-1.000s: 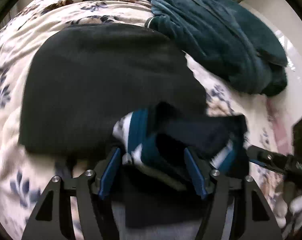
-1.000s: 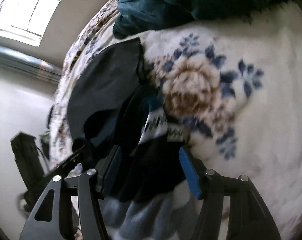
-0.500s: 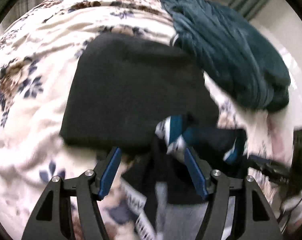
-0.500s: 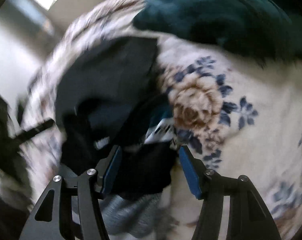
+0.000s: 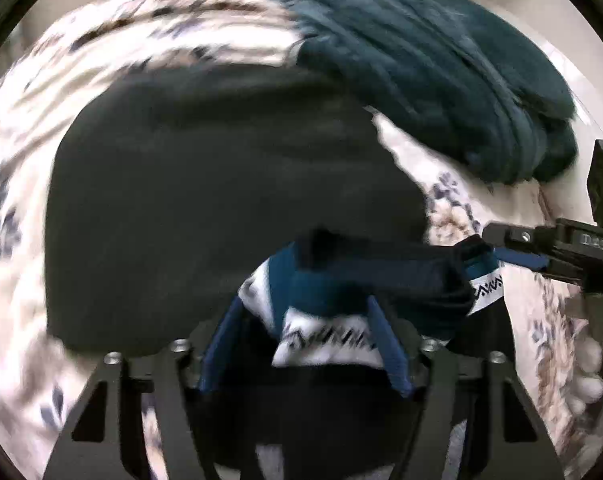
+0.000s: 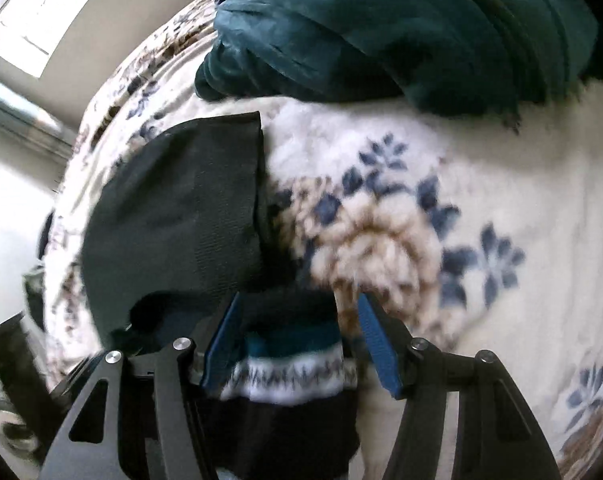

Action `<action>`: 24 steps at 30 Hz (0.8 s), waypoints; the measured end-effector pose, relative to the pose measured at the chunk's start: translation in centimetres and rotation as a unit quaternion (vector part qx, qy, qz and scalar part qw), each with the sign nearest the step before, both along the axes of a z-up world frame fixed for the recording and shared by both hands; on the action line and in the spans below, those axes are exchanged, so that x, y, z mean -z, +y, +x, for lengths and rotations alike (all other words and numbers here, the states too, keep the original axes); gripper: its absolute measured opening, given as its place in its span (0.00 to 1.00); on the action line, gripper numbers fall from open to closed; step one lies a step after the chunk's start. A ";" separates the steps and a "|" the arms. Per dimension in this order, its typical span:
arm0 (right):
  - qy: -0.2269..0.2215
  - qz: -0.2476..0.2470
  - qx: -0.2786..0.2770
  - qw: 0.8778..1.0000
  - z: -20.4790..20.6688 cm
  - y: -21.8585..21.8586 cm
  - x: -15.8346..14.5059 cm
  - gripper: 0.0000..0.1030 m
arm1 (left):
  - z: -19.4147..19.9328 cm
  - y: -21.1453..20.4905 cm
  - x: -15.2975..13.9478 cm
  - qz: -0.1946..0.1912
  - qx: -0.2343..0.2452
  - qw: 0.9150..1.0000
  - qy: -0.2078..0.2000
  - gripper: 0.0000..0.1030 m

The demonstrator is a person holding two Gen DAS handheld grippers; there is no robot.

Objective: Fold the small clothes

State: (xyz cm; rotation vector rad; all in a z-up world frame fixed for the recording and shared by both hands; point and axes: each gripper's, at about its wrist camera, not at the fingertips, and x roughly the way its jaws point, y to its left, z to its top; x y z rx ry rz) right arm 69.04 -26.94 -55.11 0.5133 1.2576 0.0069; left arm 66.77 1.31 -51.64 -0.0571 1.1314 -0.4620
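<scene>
Fleecy cream bed cover (image 6: pixel 481 184) with blue and brown flowers carries everything. Small patterned garment (image 5: pixel 325 312) (navy, teal, white band with black zigzag trim) sits at the near edge of the bed in both views, bunched between the two tongs. Folded black cloth (image 5: pixel 205 200) lies flat just behind it, touching or slightly overlapped by it; can't tell which. Teal fleece heap (image 5: pixel 441 64) is piled toward the far right corner of the bed, touching the black cloth's far right corner.

Left tongs (image 5: pixel 305 344): blue pads either side of the white zigzag band and teal part of the garment, jaws closing. Fabric fills the gap and the pads look to be on it, though blur makes the exact contact hard to read.

Right tongs (image 6: pixel 299 344): about half open. Teal and white band of the garment is between the pads; left pad touches the fabric, right pad stands apart with bed cover showing in the gap, so no real pinch. In the left wrist view the right tongs (image 5: pixel 501 252) come in from the right edge, blue pad tip at the garment's right end by the zigzag trim.

Window (image 6: pixel 33 8) is bright at upper left of the right wrist view. Both views are motion-blurred.
</scene>
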 end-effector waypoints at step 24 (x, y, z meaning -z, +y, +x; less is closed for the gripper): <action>0.029 -0.005 -0.093 0.995 -0.3 2.9 1.3 0.49 | -0.3 10.6 0.2 -0.149 -0.155 0.972 0.093 0.47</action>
